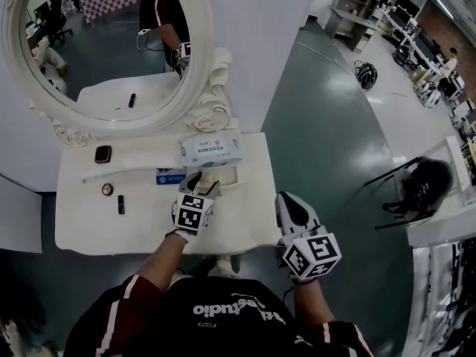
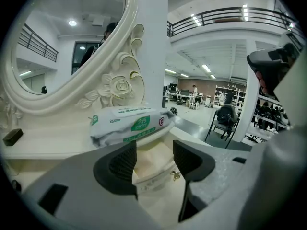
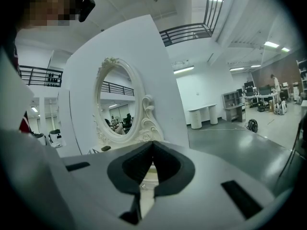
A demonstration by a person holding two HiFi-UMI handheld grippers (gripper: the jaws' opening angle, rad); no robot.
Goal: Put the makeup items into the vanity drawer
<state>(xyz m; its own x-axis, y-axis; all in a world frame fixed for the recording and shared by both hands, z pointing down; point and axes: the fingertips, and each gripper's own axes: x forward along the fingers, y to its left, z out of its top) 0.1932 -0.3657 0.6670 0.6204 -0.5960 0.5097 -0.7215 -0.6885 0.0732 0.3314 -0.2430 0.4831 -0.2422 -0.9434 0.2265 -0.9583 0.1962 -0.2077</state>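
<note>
The makeup items lay out on the left part of the white counter [image 1: 245, 222], none of them in the drawer [image 1: 223, 177]: a small brown compact [image 1: 103, 154] near the foot of the mirror, a little round pot [image 1: 108, 190] nearer the front, and a black lipstick tube [image 1: 120, 204] just beside the pot, with a slim white stick [image 1: 111, 174] lying between the compact and the pot. The drawer stood pulled out at the middle of the counter, its pale inside showing, well apart from those items. The left tongs [image 1: 197, 187] hung over the drawer's front edge. In the left gripper view the left tongs [image 2: 154, 163] were spread wide with nothing gripped, and only the drawer front [image 2: 146, 182] and its small metal knob [image 2: 174, 175] showed through the gap. A pack of wet wipes [image 1: 210, 149] lay just behind the drawer, filling the middle of the left gripper view [image 2: 129, 123], and a small blue box [image 1: 169, 175] sat to the left of the drawer. The right tongs [image 1: 288, 203] were off the right front corner of the counter. In the right gripper view the right tongs [image 3: 152, 150] were pressed together at the tips and held nothing. The oval mirror [image 1: 202, 65] with its carved white frame rose at the back of the counter, and a black chair [image 1: 416, 184] stood on the grey floor far to the right.
</note>
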